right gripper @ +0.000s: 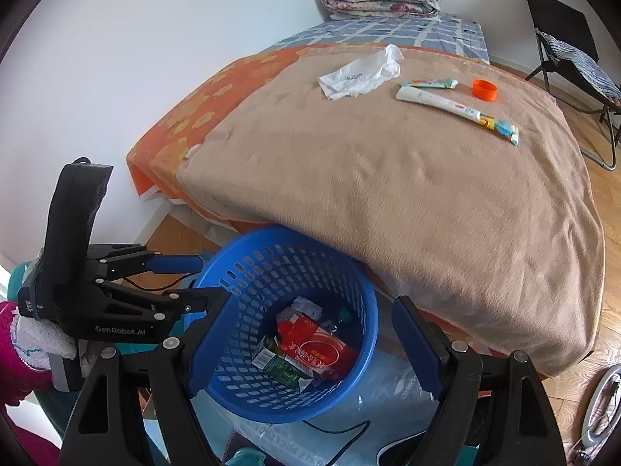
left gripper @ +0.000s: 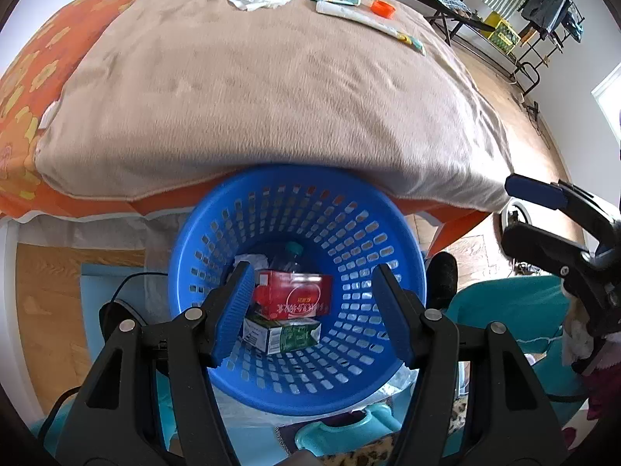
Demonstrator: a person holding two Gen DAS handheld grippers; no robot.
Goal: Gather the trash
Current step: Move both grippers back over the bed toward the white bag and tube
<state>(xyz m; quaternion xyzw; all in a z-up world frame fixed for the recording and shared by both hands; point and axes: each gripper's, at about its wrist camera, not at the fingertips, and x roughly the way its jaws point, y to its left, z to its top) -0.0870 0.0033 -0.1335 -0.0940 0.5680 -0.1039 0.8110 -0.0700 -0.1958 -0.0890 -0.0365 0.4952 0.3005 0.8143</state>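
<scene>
1. a tan blanket (right gripper: 407, 194) covers the bed; a blue basket (right gripper: 217, 349) sits at its near edge.
2. on the blanket lie one white tube (right gripper: 438, 101) with its long axis running left to right, one small tube (right gripper: 429, 84), one orange cap (right gripper: 484, 89) and one plastic bag (right gripper: 359, 73).
3. all four lie well beyond your grippers.
4. your left gripper (left gripper: 314, 310) and right gripper (right gripper: 310, 345) are both spread wide and empty above the basket, which holds one red carton (left gripper: 295, 295) and one green carton (left gripper: 287, 334).
</scene>
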